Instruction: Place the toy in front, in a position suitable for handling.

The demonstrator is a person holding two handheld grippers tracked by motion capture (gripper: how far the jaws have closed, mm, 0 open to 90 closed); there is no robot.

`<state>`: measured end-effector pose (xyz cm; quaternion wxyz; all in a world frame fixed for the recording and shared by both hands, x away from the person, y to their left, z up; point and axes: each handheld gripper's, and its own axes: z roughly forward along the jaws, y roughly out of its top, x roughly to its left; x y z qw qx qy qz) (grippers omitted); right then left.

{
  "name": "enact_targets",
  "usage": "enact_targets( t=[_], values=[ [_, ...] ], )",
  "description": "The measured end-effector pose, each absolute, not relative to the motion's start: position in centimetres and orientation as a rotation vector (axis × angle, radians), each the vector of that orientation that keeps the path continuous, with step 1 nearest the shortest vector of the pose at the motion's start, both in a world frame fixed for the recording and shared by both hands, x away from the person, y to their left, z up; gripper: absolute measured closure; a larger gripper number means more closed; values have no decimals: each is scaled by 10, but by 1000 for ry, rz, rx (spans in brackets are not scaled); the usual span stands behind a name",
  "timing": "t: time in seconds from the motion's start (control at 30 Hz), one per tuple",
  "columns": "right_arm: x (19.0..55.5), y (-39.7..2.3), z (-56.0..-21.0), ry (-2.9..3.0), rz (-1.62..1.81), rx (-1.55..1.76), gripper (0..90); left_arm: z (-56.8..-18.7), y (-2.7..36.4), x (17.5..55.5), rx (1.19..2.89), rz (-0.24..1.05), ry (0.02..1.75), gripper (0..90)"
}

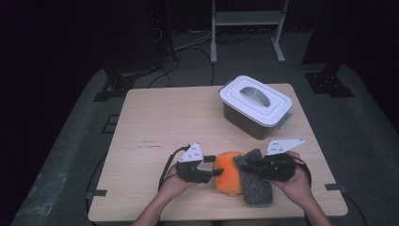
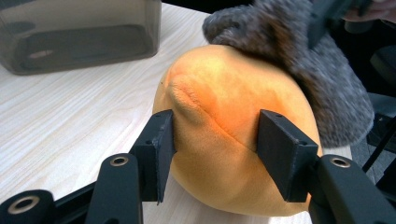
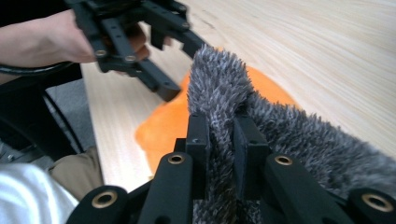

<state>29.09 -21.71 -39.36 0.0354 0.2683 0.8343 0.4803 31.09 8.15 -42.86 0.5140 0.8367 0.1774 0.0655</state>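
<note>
Surface: a light wooden table (image 1: 155,122) with square corners, standing on grey carpet in a dark room. Cables ran across the floor behind it, and the legs of a pale metal frame (image 1: 247,28) stood at the far side. On the far right part of the table sat a grey storage box (image 1: 254,107) with a white lid and a grey handle, lid on.

At the near edge, roughly centre, lay an orange plush cushion (image 1: 229,172), with a grey fuzzy cloth (image 1: 256,181) touching its right side and draped partly over its top.

Left gripper (image 1: 207,170) came in from the left of the cushion. In the left gripper view its two jaws stood on either side of the cushion (image 2: 229,140), the pads pressed against the soft orange surface, which bulged between them: clamped on the cushion.

Right gripper (image 1: 245,165) came in from the right, over the cloth. In the right gripper view the jaws were drawn close together with a raised fold of the grey cloth (image 3: 224,116) pinched between them. The cushion (image 3: 163,126) showed just beyond the fold, and the left gripper (image 3: 173,67) farther off, at the cushion's far side.
</note>
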Motion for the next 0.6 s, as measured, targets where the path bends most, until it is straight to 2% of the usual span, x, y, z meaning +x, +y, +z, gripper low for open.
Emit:
enact_targets(
  t=[0.1, 0.2, 0.3, 0.43, 0.6],
  values=[
    [294, -220, -397, 2578, 1480, 850, 774, -428, 81, 311, 2003, 141, 431, 441],
    [292, -214, -400, 2600, 1482, 838, 773, -427, 80, 311, 1972, 77, 445, 377],
    [286, -203, -401, 2650, 1497, 789, 772, -426, 75, 307, 1994, 92, 438, 335],
    [282, -196, -397, 2661, 1467, 735, 772, -427, 77, 307, 2003, 109, 429, 376],
    [292, -212, -392, 2583, 1495, 804, 772, -427, 76, 305, 2015, 115, 392, 399]
  ],
)
